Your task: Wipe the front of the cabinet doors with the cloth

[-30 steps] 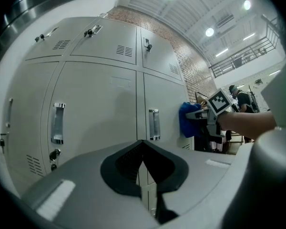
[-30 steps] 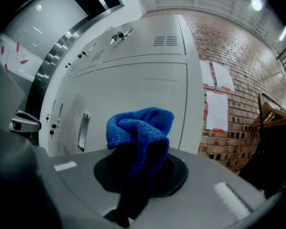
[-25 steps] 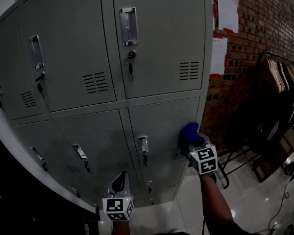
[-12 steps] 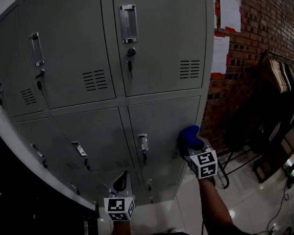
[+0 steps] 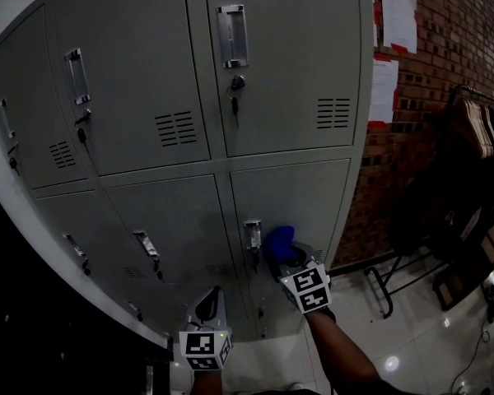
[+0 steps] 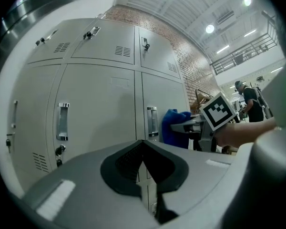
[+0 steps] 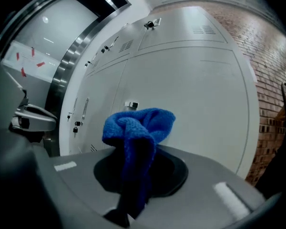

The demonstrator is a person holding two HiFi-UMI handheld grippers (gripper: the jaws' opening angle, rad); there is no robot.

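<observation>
Head view is showing six grey metal cabinet doors [image 5: 288, 64] in two rows, two handheld grippers and one blue terry cloth [image 5: 278, 241]. The right gripper [image 5: 286, 257] is clamping the bunched cloth and holding it at the lower right door, just beside that door's steel handle [image 5: 253, 234]; contact with the metal is not clear. The left gripper [image 5: 207, 303] is hanging low before the bottom doors, jaws closed on nothing. Only the head view is showing the dark clothes rack [image 5: 477, 130] by the brick wall; only the left gripper view is catching a person [image 6: 249, 97] standing far off.
</observation>
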